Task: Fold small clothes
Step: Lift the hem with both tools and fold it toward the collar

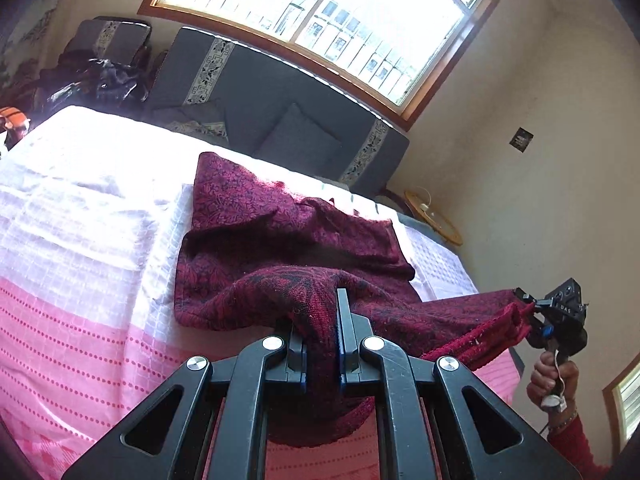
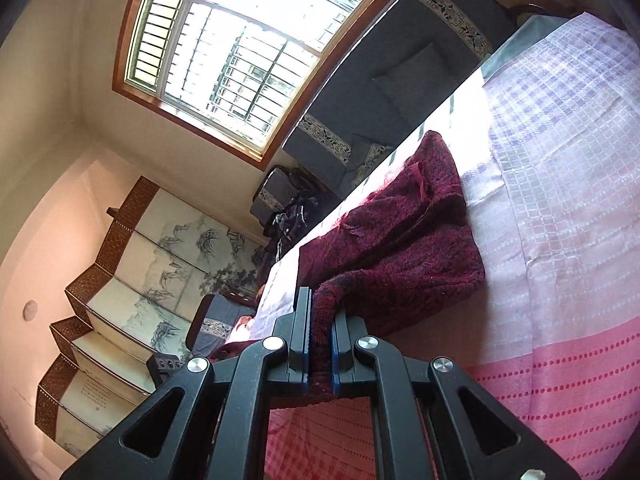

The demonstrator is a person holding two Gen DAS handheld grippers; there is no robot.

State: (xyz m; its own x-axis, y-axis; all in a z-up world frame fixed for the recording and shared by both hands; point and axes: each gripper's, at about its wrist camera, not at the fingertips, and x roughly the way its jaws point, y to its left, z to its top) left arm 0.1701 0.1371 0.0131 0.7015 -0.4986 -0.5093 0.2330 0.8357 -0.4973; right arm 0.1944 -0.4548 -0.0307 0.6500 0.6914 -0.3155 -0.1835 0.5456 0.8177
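A dark red patterned knit garment [image 1: 280, 240] lies on the bed, its near edge lifted off the sheet. My left gripper [image 1: 320, 320] is shut on a bunched part of that edge, with cloth hanging down between and below its jaws. In the left wrist view the right gripper [image 1: 528, 304] shows at the right, held by a hand [image 1: 554, 380], pinching the other end of the raised edge. In the right wrist view my right gripper [image 2: 320, 320] is shut on the garment [image 2: 400, 232], whose far part still rests on the bed.
The bed [image 1: 80, 240] has a lilac checked sheet and a pink dotted cover [image 2: 560, 380] near me. A dark sofa with cushions [image 1: 280, 92] stands under the window [image 1: 320, 12]. A round wooden stool [image 1: 434, 218] sits by the wall. A folding painted screen [image 2: 132, 288] stands beyond the bed.
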